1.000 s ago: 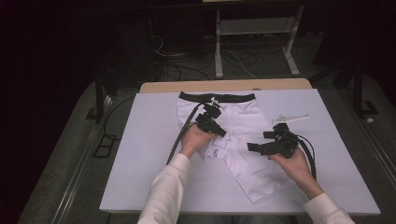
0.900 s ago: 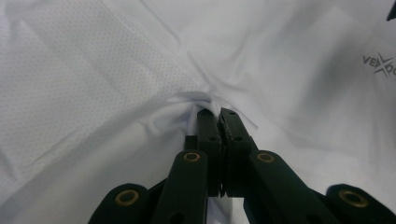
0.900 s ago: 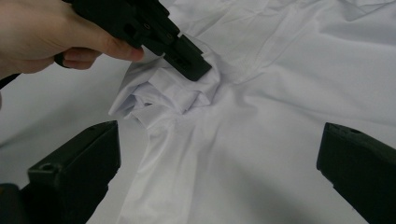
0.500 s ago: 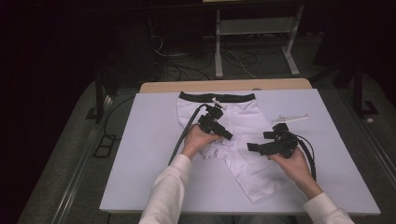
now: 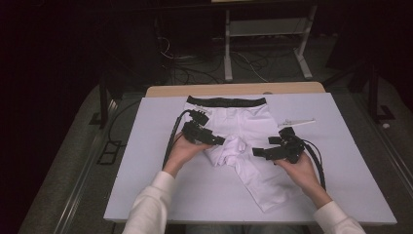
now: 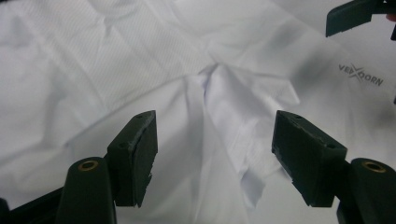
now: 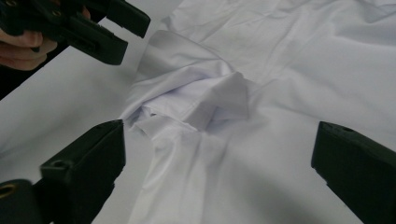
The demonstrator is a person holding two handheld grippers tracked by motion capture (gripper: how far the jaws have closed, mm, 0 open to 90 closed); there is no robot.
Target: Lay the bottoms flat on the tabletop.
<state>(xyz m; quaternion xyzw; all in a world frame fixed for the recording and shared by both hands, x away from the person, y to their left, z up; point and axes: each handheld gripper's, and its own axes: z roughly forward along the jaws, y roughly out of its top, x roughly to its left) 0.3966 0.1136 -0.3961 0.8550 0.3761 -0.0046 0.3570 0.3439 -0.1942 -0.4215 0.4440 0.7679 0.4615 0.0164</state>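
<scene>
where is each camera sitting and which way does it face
High view: above the near table edge, looking forward and down on the white fabric shorts; both forearms, left gripper and right gripper show.
Left gripper view: rides the left gripper, looking along its open jaws at the bunched crotch.
Right gripper view: rides the right gripper, jaws open, facing that fold.
Shared: both gripper views show the shorts and the other gripper.

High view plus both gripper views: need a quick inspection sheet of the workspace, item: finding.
Surface: white board on a wooden table.
Job's things: white shorts, black waistband far side, one leg bunched at the crotch.
Clutter: small white strip beside the shorts.
Grippers: left gripper jaws just opened, nothing between them; right gripper open over the fabric.
Cables: one trails from each gripper; more on the floor.
Surroundings: dark room, metal stand behind.
</scene>
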